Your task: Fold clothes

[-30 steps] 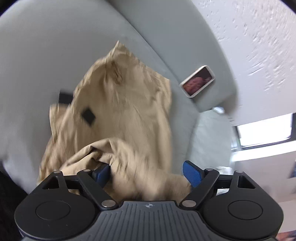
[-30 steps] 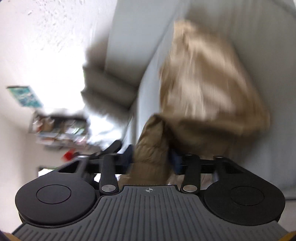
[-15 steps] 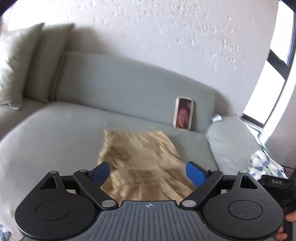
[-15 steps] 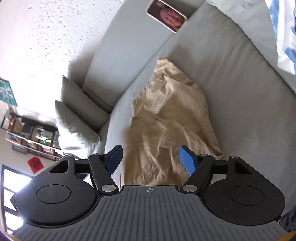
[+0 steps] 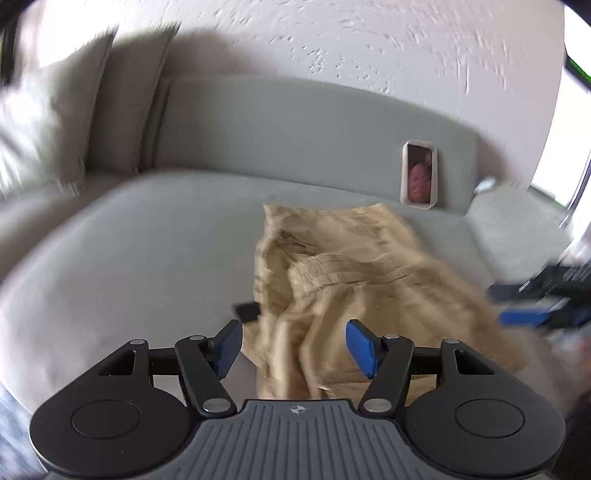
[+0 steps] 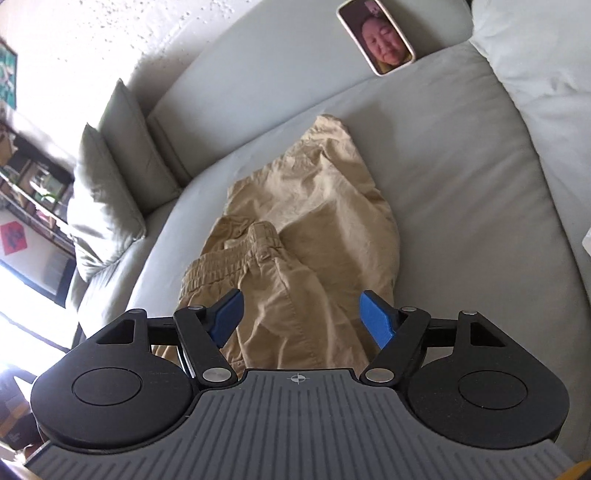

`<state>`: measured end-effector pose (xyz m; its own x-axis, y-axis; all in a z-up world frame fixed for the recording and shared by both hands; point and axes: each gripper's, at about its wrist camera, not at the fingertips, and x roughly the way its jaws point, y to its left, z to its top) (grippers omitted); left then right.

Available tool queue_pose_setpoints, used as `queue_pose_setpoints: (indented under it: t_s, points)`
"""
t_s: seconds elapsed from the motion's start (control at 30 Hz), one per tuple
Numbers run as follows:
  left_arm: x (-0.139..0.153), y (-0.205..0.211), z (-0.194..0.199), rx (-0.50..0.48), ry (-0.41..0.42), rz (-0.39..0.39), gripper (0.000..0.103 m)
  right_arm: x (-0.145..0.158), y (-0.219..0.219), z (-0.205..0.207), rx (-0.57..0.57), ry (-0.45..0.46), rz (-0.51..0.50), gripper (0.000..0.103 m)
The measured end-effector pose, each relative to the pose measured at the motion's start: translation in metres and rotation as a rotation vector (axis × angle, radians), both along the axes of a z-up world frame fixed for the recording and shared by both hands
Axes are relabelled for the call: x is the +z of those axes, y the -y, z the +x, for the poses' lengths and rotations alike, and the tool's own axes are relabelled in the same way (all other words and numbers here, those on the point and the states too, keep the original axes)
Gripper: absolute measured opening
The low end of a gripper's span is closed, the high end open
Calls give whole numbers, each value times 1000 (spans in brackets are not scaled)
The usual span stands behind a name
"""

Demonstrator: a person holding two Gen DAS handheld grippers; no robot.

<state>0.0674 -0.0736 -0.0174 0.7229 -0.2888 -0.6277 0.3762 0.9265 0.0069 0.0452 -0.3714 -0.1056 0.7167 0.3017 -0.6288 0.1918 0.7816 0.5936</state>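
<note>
A pair of tan shorts [image 5: 351,273] lies crumpled on the grey sofa seat [image 5: 147,251], its elastic waistband bunched across the middle. It also shows in the right wrist view [image 6: 317,229], waistband at the left. My left gripper [image 5: 293,345] is open and empty, hovering over the near edge of the shorts. My right gripper [image 6: 301,317] is open and empty above the shorts' near part; it shows blurred at the right of the left wrist view [image 5: 535,314].
A phone [image 5: 421,175] leans against the sofa backrest, also in the right wrist view [image 6: 380,35]. Grey cushions [image 6: 107,206] stand at the sofa's left end. A pale cushion [image 6: 546,66] lies at the right. A small black tag [image 5: 247,310] sits beside the shorts.
Both grippers held the shorts a second ago, then let go and opened. The shorts now lie on the seat. The left gripper has shifted left and dropped closer.
</note>
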Motion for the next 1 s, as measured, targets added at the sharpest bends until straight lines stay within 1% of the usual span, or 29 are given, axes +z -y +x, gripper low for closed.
queue_pose_setpoints:
  t_s: [0.03, 0.07, 0.1, 0.17, 0.2, 0.3, 0.37, 0.43, 0.47, 0.5, 0.57, 0.6, 0.7, 0.87, 0.9, 0.93, 1.0]
  points:
    - [-5, 6, 4, -2, -6, 54, 59, 1, -2, 1, 10, 7, -14, 74]
    - [-9, 9, 7, -4, -25, 79, 55, 1, -5, 2, 13, 8, -29, 74]
    - [-12, 8, 10, -13, -50, 59, 47, 1, -7, 4, 14, 7, -45, 74]
    - [-12, 5, 12, -43, -79, -2, 44, -1, -11, 8, 25, 16, -63, 73]
    - [-11, 4, 14, -56, -84, -11, 45, -2, -13, 12, 36, 21, -77, 72]
    - [-13, 10, 21, -74, -68, 33, 44, -8, -20, 32, 82, 0, -154, 71]
    - [-15, 12, 26, -90, -90, 30, 44, -14, -24, 45, 86, -38, -189, 71]
    - [-18, 18, 30, -104, -101, 43, 37, -18, -31, 55, 129, -41, -194, 71]
    - [-21, 21, 30, -111, -97, 59, 29, -20, -36, 59, 155, -45, -210, 70]
    - [-22, 24, 29, -113, -87, 76, 22, -21, -42, 62, 183, -50, -229, 65]
    - [-22, 24, 29, -103, -72, 74, 16, -21, -52, 60, 208, -43, -283, 16]
    - [-22, 23, 29, -96, -69, 64, 13, -20, -56, 58, 218, -39, -311, 11]
    - [-23, 28, 26, -99, -24, 64, 9, -9, -62, 47, 197, 13, -345, 8]
    - [-10, 38, 20, -133, 118, 61, 7, 16, -69, 24, 140, 133, -451, 8]
    - [-10, 40, 22, -133, 119, 62, 7, 20, -69, 20, 122, 148, -461, 8]
    - [-11, 43, 26, -128, 102, 66, 7, 23, -67, 18, 104, 161, -469, 8]
    - [-18, 47, 35, -116, 54, 80, 10, 19, -63, 23, 80, 129, -446, 8]
